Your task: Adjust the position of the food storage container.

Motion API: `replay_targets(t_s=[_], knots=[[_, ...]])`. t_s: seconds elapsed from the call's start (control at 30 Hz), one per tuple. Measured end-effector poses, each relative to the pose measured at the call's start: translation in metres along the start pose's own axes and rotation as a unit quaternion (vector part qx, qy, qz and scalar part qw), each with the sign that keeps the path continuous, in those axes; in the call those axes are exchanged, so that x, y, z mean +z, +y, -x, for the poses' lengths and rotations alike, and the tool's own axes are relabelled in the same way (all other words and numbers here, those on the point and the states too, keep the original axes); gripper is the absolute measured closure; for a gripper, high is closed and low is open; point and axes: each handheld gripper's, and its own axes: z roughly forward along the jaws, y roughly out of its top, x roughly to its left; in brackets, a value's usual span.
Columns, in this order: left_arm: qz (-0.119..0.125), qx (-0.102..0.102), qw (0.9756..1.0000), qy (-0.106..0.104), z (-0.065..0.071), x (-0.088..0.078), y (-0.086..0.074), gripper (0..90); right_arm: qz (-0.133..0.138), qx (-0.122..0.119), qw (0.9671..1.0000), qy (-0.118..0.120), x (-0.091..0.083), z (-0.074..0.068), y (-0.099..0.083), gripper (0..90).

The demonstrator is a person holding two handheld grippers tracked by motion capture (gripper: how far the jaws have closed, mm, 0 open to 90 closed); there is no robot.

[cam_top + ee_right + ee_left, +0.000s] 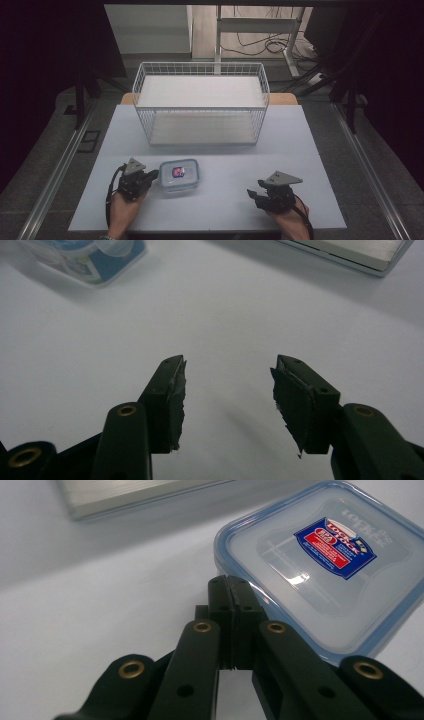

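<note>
Closed jaw to jaw with nothing between them, the left gripper (231, 592) sits at the near-left edge of a lidded food container (179, 174) with a clear lid, blue rim and a red-and-blue label. From the look of it, the step in hand is nudging that container with the closed tips. To do it well, I would keep the tips low against the container's side wall rather than riding up onto the lid, and push steadily so it slides without spinning. The container lies on the white table (225, 200), just beside the left gripper's tips and in front of the white wire basket (201, 102). Well off to the right, the right gripper (227, 385) hovers half open over bare table, empty.
</note>
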Motion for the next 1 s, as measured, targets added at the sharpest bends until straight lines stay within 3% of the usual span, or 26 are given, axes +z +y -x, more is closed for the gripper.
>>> replay_targets(t_s=[0.37,0.63,0.73,0.77,0.83,0.87,0.9,0.93,1.0], knots=[[0.003,0.027,0.9986,-0.044,0.033,0.031,0.021,90.0,-0.004,0.002,1.0,-0.001,0.001,0.001,-0.001,46.1],[0.005,0.036,0.9974,-0.062,0.04,0.042,0.027,89.0,-0.008,0.001,1.0,0.004,0.001,0.0,-0.002,46.0],[-0.002,0.035,0.9981,-0.051,0.036,0.036,0.026,72.1,-0.01,-0.001,0.9999,0.006,0.001,0.0,-0.002,44.4],[0.001,0.041,0.9986,-0.035,0.032,0.028,0.025,63.7,-0.01,-0.002,0.9999,0.007,0.0,0.0,-0.003,40.6],[0.003,0.038,0.9987,-0.032,0.027,0.02,0.024,48.4,-0.01,0.0,0.9999,0.012,0.002,0.001,-0.004,35.5],[0.003,0.038,0.9987,-0.032,0.027,0.02,0.024,41.8,-0.01,0.0,0.9999,0.012,0.002,0.001,-0.004,35.5],[0.009,0.034,0.9987,-0.037,0.025,0.017,0.023,34.3,-0.007,0.0,0.9999,0.015,0.004,0.002,-0.006,29.4],[0.019,0.025,0.9982,-0.052,0.02,0.012,0.021,27.9,-0.006,0.001,0.9998,0.018,0.005,0.002,-0.006,27.3],[0.026,0.023,0.9979,-0.054,0.019,0.009,0.019,22.9,-0.006,0.001,0.9998,0.02,0.006,0.002,-0.006,25.7]])
